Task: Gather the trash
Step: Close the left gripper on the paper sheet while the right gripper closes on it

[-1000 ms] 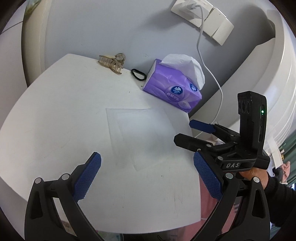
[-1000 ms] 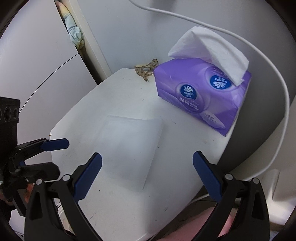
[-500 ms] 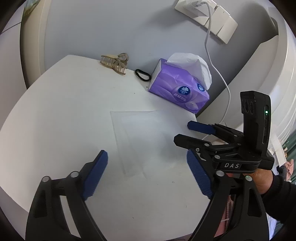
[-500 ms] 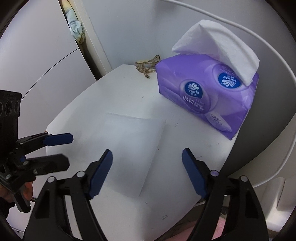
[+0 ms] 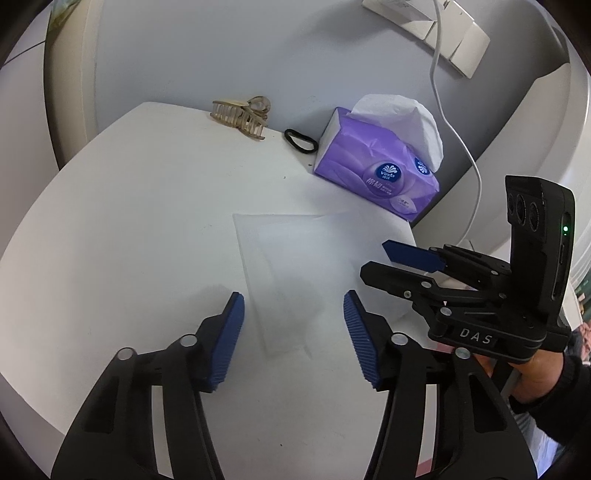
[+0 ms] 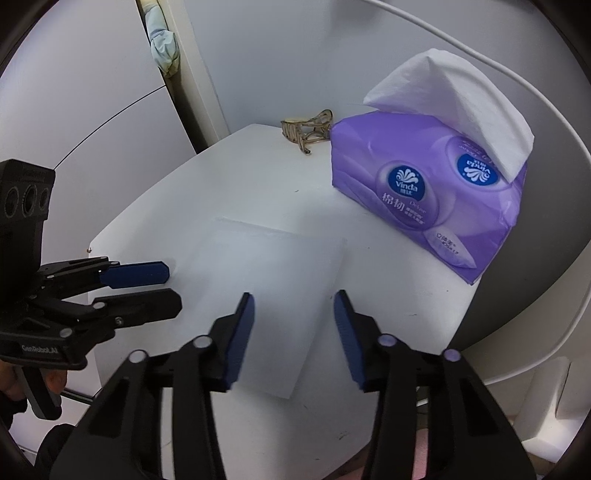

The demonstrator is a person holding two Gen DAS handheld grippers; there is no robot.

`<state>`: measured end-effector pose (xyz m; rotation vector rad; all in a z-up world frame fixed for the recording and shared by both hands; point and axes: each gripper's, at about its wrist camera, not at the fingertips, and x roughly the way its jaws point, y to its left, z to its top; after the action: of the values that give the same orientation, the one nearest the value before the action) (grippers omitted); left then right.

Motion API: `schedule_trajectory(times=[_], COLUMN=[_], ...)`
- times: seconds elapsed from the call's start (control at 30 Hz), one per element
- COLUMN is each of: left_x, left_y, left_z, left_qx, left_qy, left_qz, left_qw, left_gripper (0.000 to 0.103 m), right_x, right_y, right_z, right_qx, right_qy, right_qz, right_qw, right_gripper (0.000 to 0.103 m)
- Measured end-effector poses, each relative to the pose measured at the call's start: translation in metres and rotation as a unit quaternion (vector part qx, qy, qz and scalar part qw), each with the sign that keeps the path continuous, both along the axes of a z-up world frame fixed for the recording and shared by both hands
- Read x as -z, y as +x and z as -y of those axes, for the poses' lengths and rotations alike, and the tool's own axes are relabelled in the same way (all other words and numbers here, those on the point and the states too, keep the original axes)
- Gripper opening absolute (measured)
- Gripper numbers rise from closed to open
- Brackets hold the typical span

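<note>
- Nearest the left wrist camera, the left gripper [image 5: 293, 334] hangs just above a white table [image 5: 110, 221]. Its two blue-padded fingers stand apart with nothing between them.
- Below and ahead of that gap lies a flat sheet of white tissue [image 5: 295, 266], spread on the tabletop. One narrow corner of the sheet points toward the left gripper. Whether the pads touch the sheet cannot be told.
- From the right wrist camera, the right gripper [image 6: 293, 334] is also spread, empty, with the same tissue sheet [image 6: 273, 291] under and ahead of its fingers.
- The two grippers approach the sheet from neighbouring sides. In the left view the right gripper [image 5: 399, 264] enters from the right edge of the table, its fingers reaching over the sheet's right side, a bare hand visible behind its handle.
- In the right view the left gripper [image 6: 155, 286] enters from the left, its tips beside the sheet's left edge.
- Farther back, near the wall, stands a purple pack of tissues [image 5: 373, 166] with one white tissue sticking up from its top.
- To the left of the pack, a black hair tie [image 5: 300, 140] lies on the table.
- Farther left, at the table's rear edge, rests a beige hair claw clip [image 5: 242, 116].
- On the wall behind, a white cable [image 5: 458, 133] runs down from a white socket plate [image 5: 436, 29].
</note>
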<state>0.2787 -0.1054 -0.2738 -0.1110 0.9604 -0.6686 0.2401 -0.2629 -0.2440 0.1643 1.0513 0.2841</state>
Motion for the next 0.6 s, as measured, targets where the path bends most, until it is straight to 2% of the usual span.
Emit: schedule_trajectory(times=[0.17,0.27,0.3,0.43,0.6], left_x=[0.0017,0.002,0.0022,0.0029,0.0044], left_y=[0.0002,-0.0001,-0.0004,-0.0009,0.0], left_z=[0.0048,0.0058,0.0064,0.0073,0.0088], left_qx=[0.001,-0.005,-0.006,-0.01,-0.012], left_qy=[0.007,0.005,0.006,0.006,0.009], left_qz=[0.001,0.003,0.004,0.005,0.003], left_qw=[1.0,1.0,1.0,0.9999,0.9999], left_gripper=[0.042,0.041,0.037,0.035,0.022], right_x=[0.0003,0.0013,0.0015,0.003,0.0044], right_y=[0.0025,0.0031,0.0031,0.005,0.0068], right_z=[-0.0075,-0.0086,-0.0086,-0.0085,-0.0093], right_qx=[-0.003,0.0,0.0,0.002,0.001], right_qy=[-0.003,-0.002,-0.002,-0.005,-0.009], right_qz=[0.002,0.003,0.004,0.005,0.006], right_qw=[1.0,1.0,1.0,1.0,1.0], right_gripper=[0.039,0.031,0.03,0.024,0.014])
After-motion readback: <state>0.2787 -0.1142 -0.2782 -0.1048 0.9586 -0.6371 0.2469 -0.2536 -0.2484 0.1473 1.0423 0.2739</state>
